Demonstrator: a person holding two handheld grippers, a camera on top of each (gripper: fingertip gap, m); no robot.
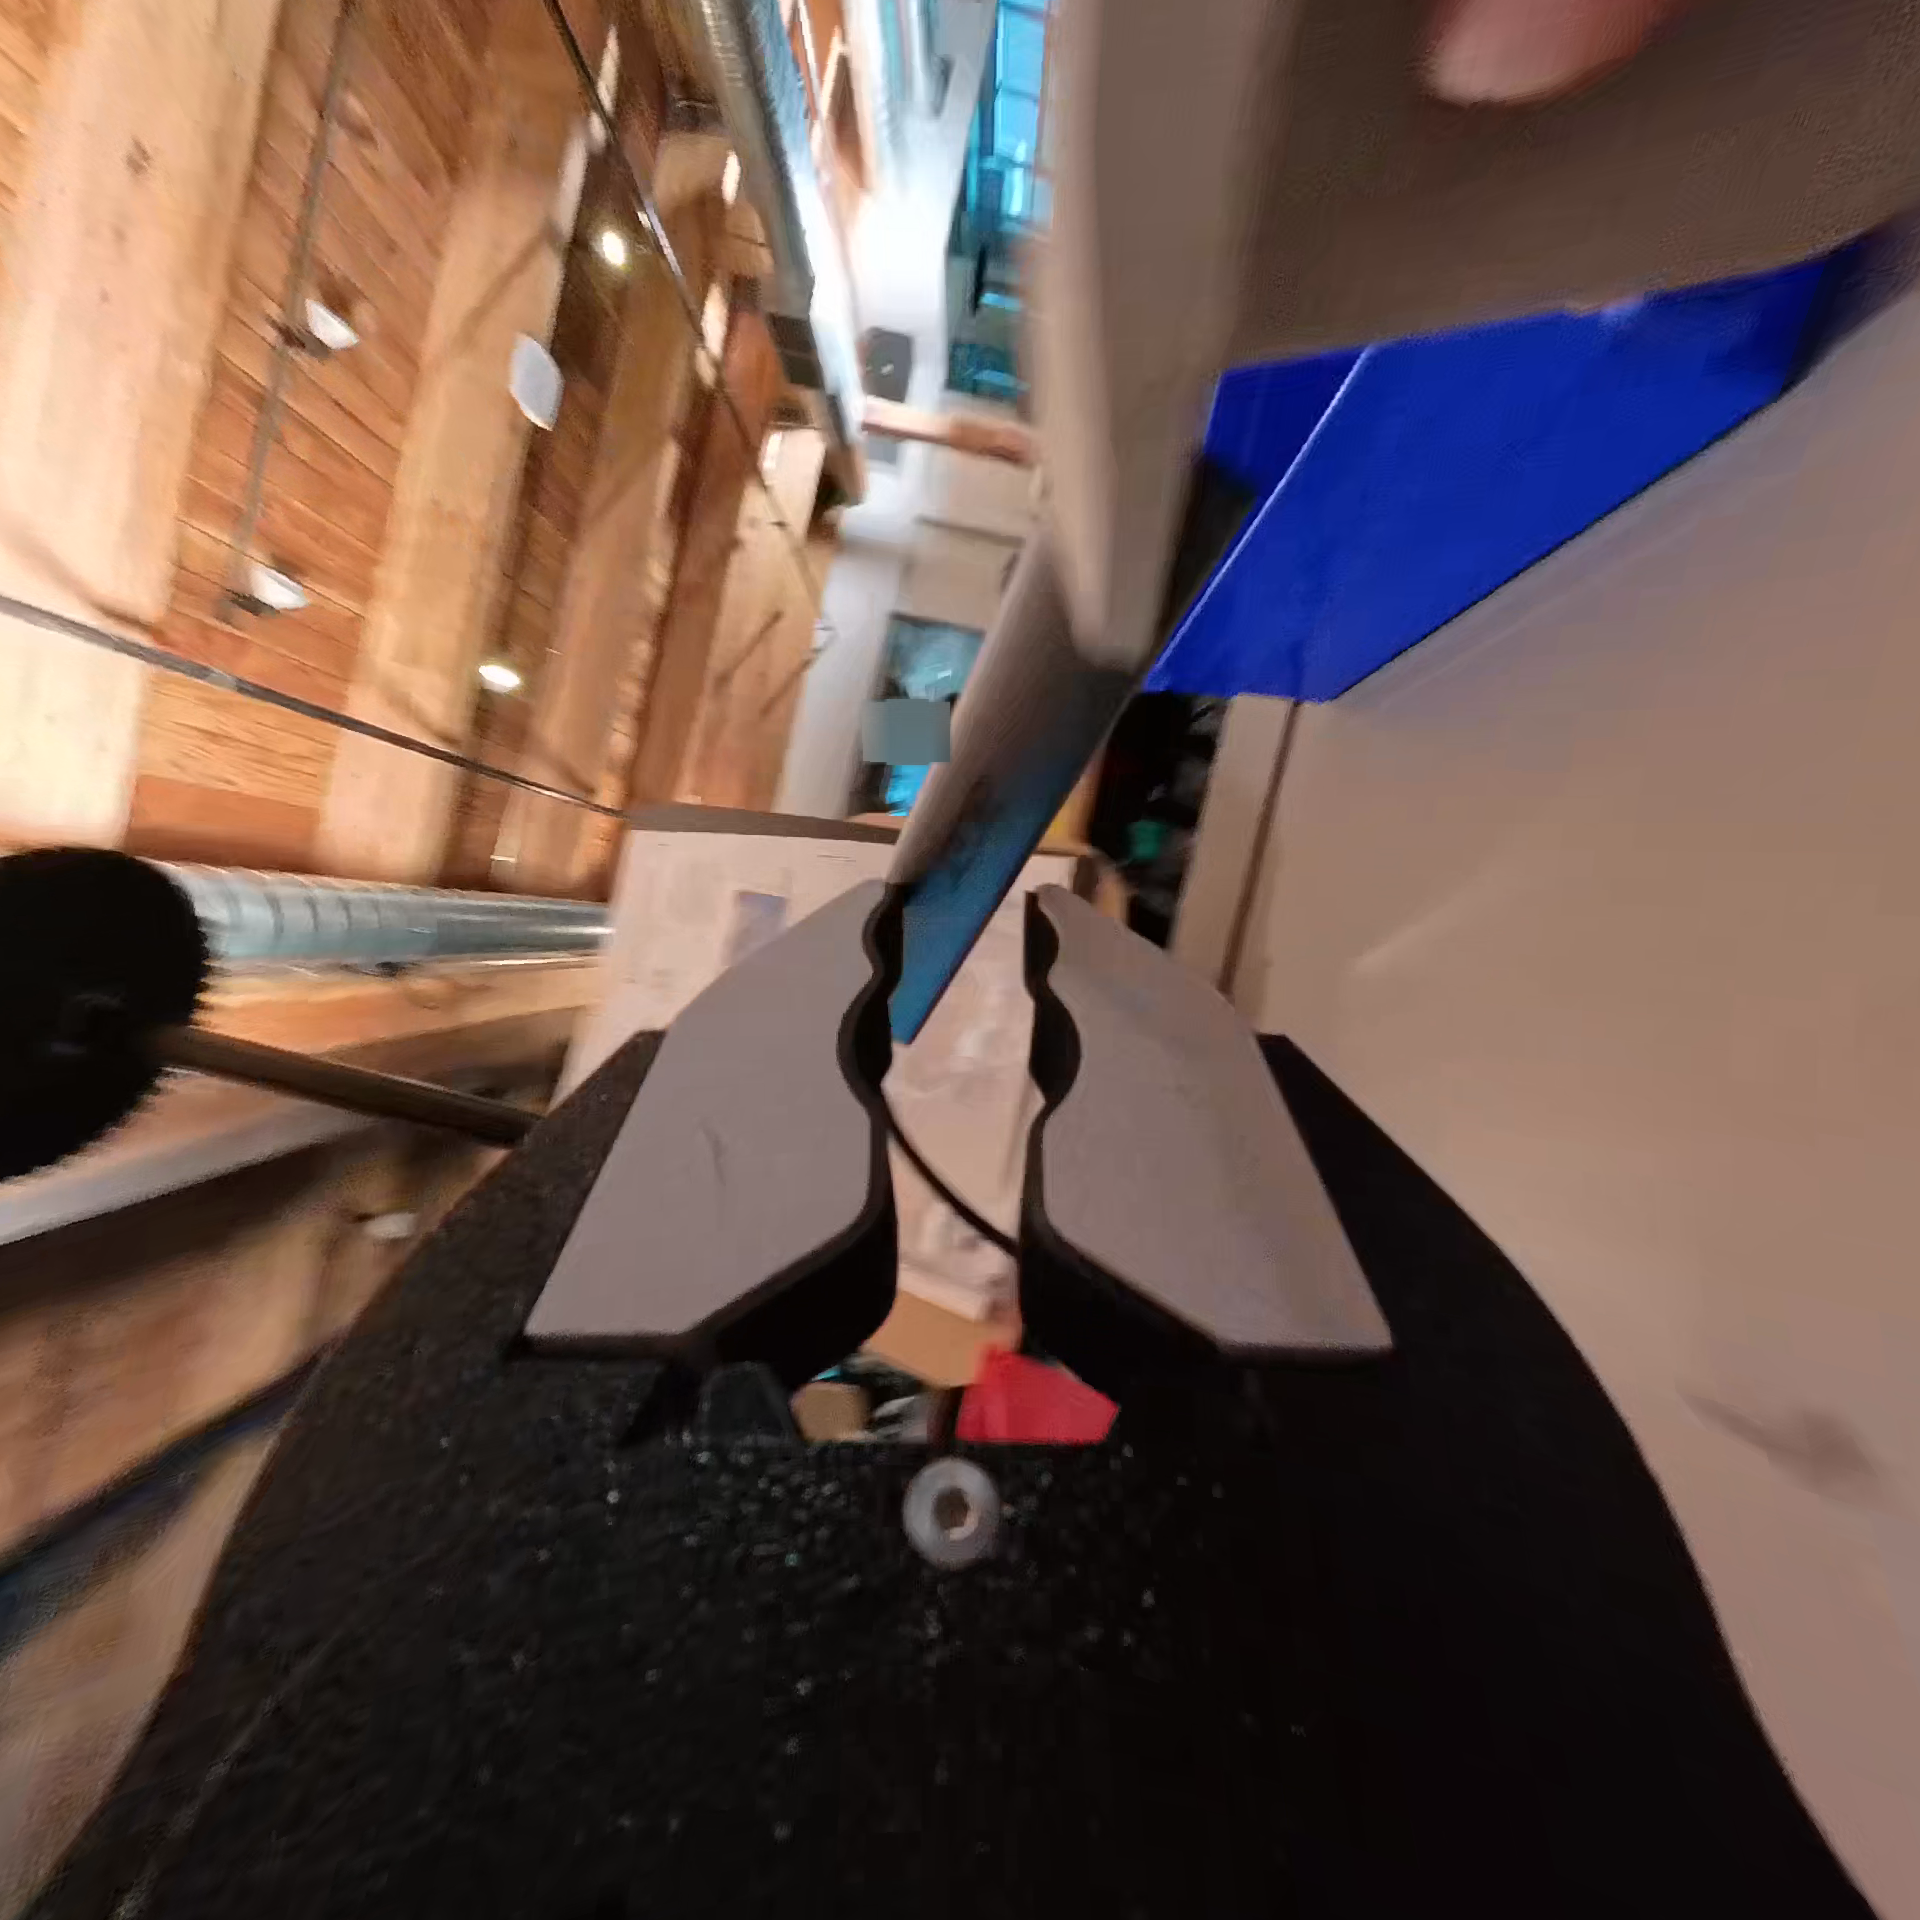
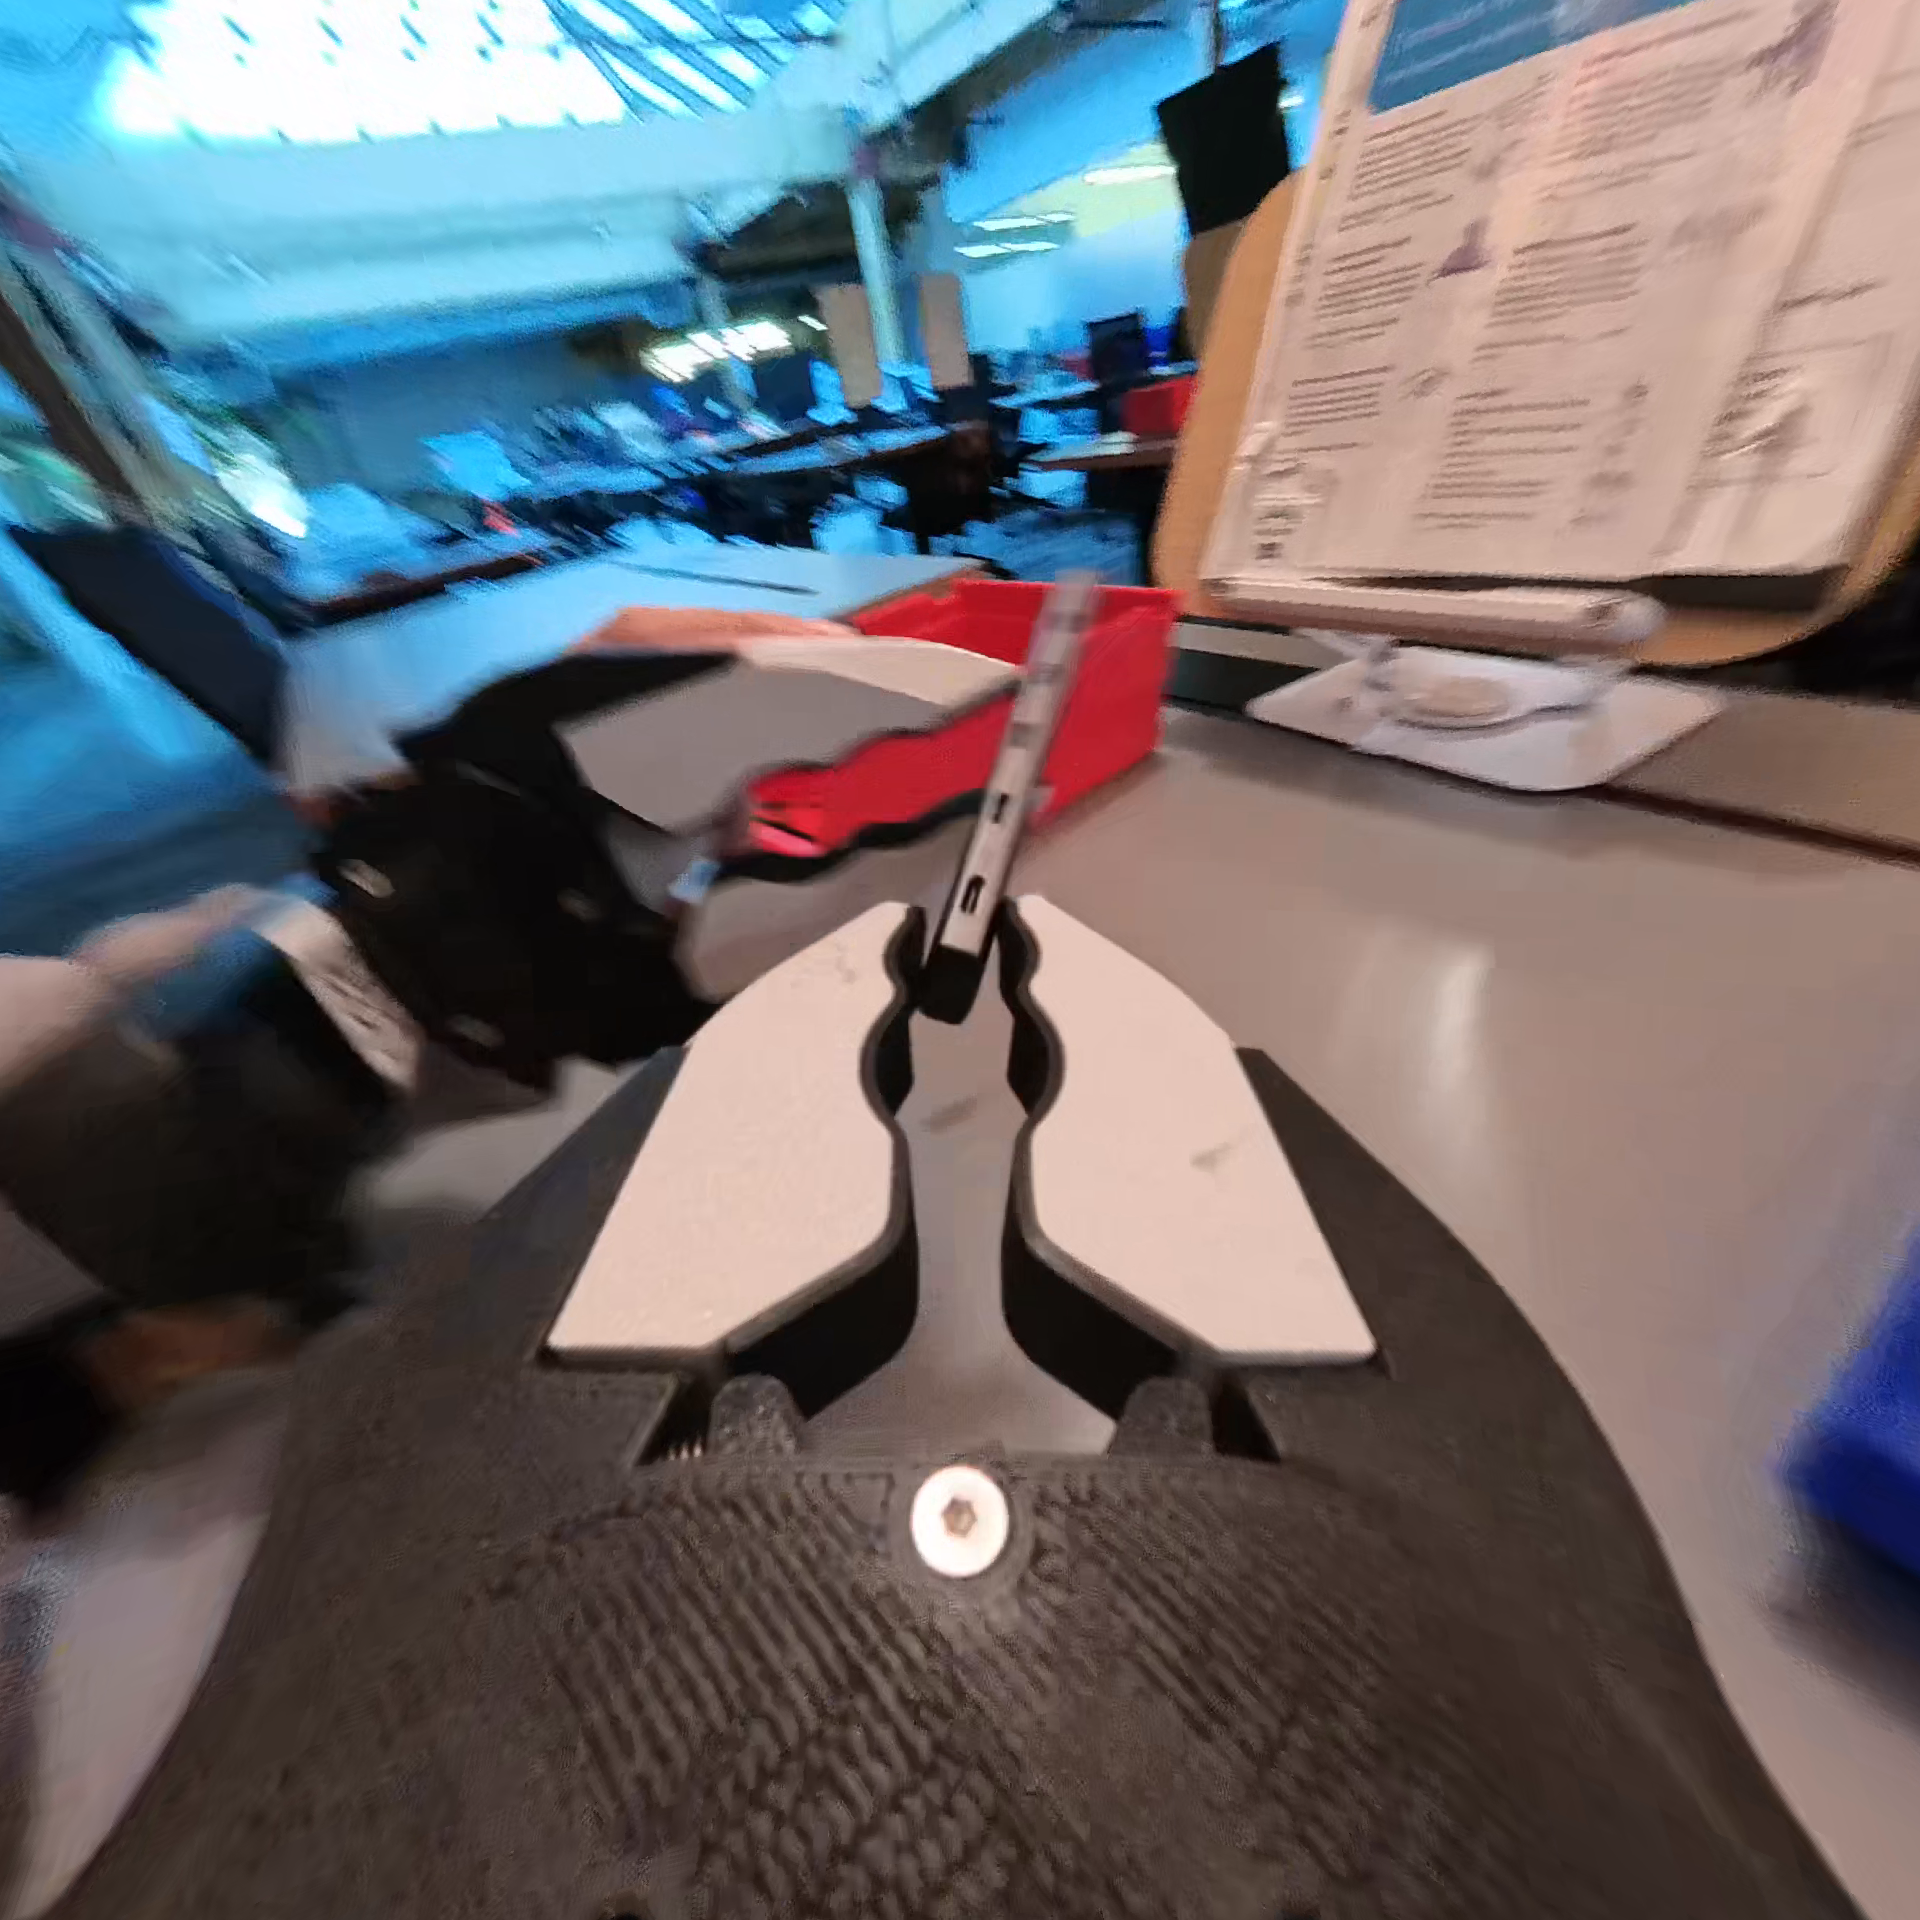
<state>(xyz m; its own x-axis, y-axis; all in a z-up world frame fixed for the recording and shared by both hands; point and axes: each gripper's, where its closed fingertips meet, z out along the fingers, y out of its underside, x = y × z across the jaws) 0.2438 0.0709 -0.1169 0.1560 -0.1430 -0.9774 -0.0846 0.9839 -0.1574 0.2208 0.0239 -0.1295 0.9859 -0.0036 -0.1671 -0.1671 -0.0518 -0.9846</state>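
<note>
In the right wrist view my right gripper (image 2: 961, 925) is shut on the lower end of a thin dark device (image 2: 1023, 748) with small ports along its edge. The device stands tilted above the grey table (image 2: 1455, 1039). My left gripper (image 2: 977, 758) reaches in from the left with its jaws on either side of the device. In the left wrist view my left gripper (image 1: 961, 899) is open. A thin flat slab (image 1: 1039, 707) with a dark glossy face, apparently the same device, sits between the fingers. It rests against the left finger (image 1: 748, 1091), with a gap to the right one.
A red bin (image 2: 1101, 655) stands behind the device. A poster board (image 2: 1610, 291) and a white wrapped item (image 2: 1475, 717) are at the back right. A blue bin (image 1: 1507, 468) is on the table, also blurred at the right (image 2: 1870, 1434). A hand (image 1: 1527, 42) shows at the top.
</note>
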